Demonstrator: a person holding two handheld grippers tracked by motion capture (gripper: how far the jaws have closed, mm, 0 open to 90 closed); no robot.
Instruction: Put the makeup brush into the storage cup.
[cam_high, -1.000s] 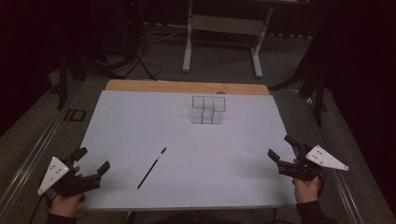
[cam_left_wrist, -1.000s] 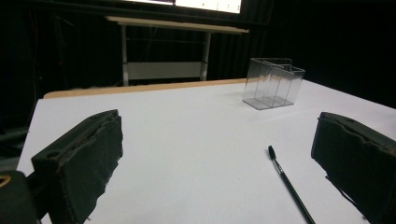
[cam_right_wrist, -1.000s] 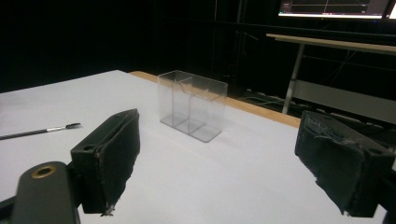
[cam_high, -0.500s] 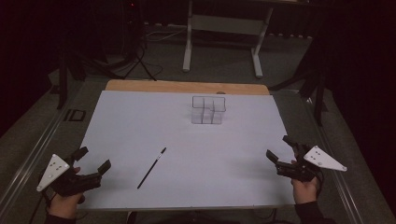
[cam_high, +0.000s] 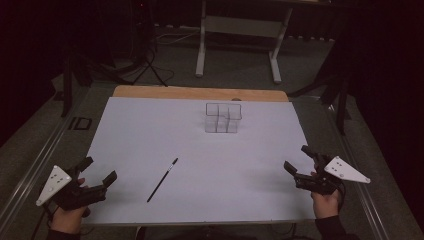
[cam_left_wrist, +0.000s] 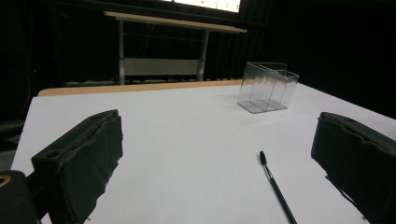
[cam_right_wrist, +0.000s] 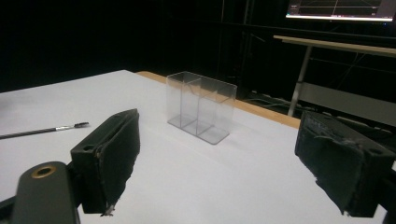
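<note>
White paper covers the surface (cam_high: 150, 130). Both grippers, left (cam_high: 95, 174) and right (cam_high: 300, 161), are wide apart, holding nothing. Ahead of the left gripper lies a thin black brush (cam_high: 162, 179); it might roll away if bumped.

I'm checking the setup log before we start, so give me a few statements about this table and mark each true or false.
1. The left tool is open and holds nothing. True.
2. The thin brush stands inside the clear organizer. False: it lies flat on the white sheet, apart from the organizer.
3. The clear organizer has compartments that look empty. True.
4. The right tool is shut on the brush. False: it is open, far from it.
</note>
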